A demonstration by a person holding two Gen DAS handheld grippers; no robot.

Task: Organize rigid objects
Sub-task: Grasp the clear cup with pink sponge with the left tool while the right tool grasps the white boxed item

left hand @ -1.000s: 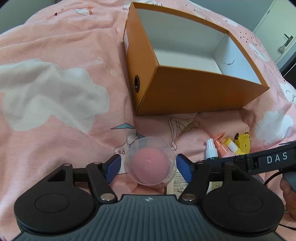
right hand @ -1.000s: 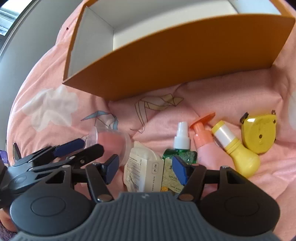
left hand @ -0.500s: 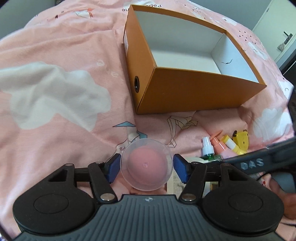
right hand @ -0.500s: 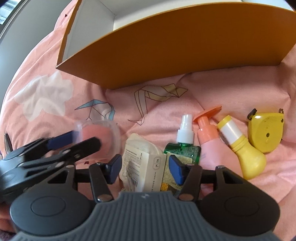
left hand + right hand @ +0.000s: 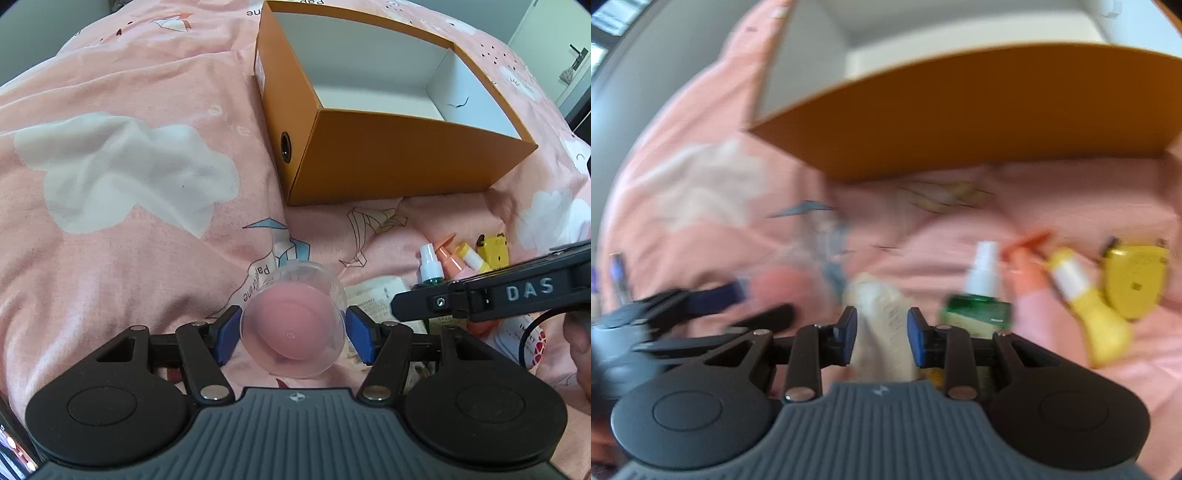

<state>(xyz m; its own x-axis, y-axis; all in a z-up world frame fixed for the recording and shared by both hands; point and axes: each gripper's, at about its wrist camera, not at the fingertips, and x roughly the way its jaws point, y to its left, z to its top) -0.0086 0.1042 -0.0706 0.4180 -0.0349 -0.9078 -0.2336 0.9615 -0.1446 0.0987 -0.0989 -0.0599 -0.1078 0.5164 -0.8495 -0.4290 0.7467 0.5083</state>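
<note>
Clearly one clear cup (image 5: 293, 332) with a pink inside sits between the blue pads (image 5: 226, 334) of the left tongs (image 5: 293, 338), both pads against its sides, so it is gripped, above the pink bed sheet (image 5: 122, 258). One white packet (image 5: 884, 332) stands between the pads of the right tongs (image 5: 882, 334), whose jaws are closing on it; the right view is blurred, so whether the pads already press it I cannot tell. Just beside the packet lie four small things in a row: one green spray bottle (image 5: 979, 306) with a white top, one orange pump bottle (image 5: 1028, 273), one yellow bottle (image 5: 1093, 314) with a white collar, and one yellow tape measure (image 5: 1136, 282). Beyond them sits one orange box (image 5: 388, 147), open at the top, white inside, with a round hole in its short end. Both tongs point steeply down at the bed, the right set lying across the right edge of the left view, a bit of hand (image 5: 580, 343) behind it.
</note>
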